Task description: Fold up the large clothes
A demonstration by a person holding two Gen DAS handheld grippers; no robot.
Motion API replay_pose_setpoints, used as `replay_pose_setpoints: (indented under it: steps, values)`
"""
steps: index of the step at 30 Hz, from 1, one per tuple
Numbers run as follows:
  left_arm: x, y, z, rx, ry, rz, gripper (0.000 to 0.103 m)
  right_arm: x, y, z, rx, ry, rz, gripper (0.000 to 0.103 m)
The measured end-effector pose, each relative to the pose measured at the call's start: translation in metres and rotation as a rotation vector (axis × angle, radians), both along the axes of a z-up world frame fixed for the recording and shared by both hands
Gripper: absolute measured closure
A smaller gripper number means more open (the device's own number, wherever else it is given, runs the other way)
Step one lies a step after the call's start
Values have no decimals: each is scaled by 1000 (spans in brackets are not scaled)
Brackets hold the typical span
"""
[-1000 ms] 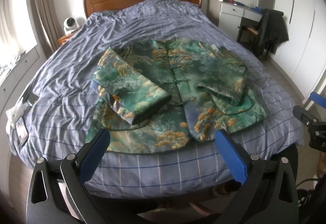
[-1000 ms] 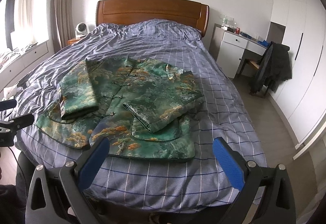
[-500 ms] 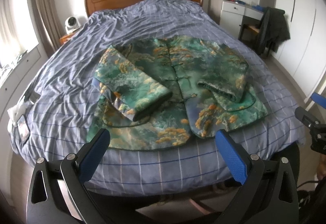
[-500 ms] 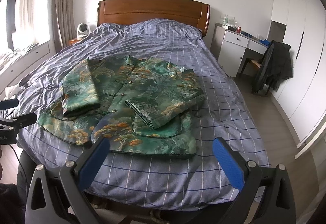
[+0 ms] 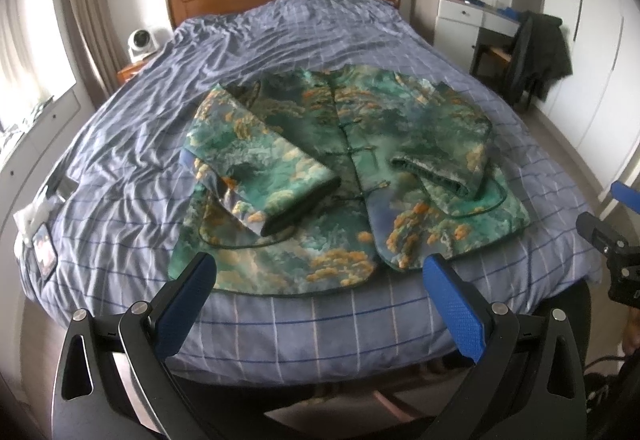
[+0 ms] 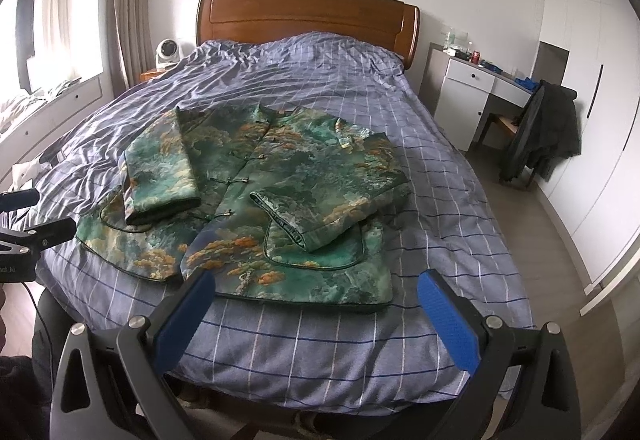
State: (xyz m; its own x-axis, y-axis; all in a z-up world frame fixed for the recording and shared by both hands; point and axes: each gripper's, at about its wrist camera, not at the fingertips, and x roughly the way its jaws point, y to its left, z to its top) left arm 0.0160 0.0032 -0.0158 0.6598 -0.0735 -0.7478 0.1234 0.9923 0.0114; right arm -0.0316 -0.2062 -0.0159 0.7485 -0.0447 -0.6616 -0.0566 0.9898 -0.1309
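A green jacket with orange and blue print [image 5: 352,167] lies front up on the bed, also in the right wrist view [image 6: 256,199]. Both sleeves are folded inward over its front. Its hem lies near the bed's foot edge. My left gripper [image 5: 320,304] is open and empty, hovering just short of the hem's left half. My right gripper [image 6: 316,308] is open and empty, just short of the hem's right half. Each gripper shows at the edge of the other's view.
The bed has a purple checked cover [image 6: 320,79] and a wooden headboard [image 6: 308,15]. A white desk [image 6: 476,87] and a chair with a dark coat [image 6: 544,131] stand at the right. A small white fan [image 6: 166,51] is on the nightstand. Small items [image 5: 36,228] lie at the bed's left edge.
Both grippers have drawn back and risen slightly from the bed's foot edge; the jacket appears a little farther away. The jacket has not moved.
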Motion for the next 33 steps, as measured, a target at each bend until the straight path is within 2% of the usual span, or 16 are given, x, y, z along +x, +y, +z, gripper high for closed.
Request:
replay_pose_setpoints:
  steps: [18, 25, 30, 33]
  values:
    - [3, -2, -2, -1, 2, -6, 0, 2, 8, 0, -11, -18, 30, 0]
    - [1, 4, 0, -15, -1, 15, 0, 6, 13, 15, -81, -109, 126, 0]
    - [1, 6, 0, -5, -13, 32, 0, 13, 16, 30, -78, -146, 144, 0]
    - [2, 7, -2, -10, -10, 32, 0, 12, 20, 30, -65, -142, 143, 0]
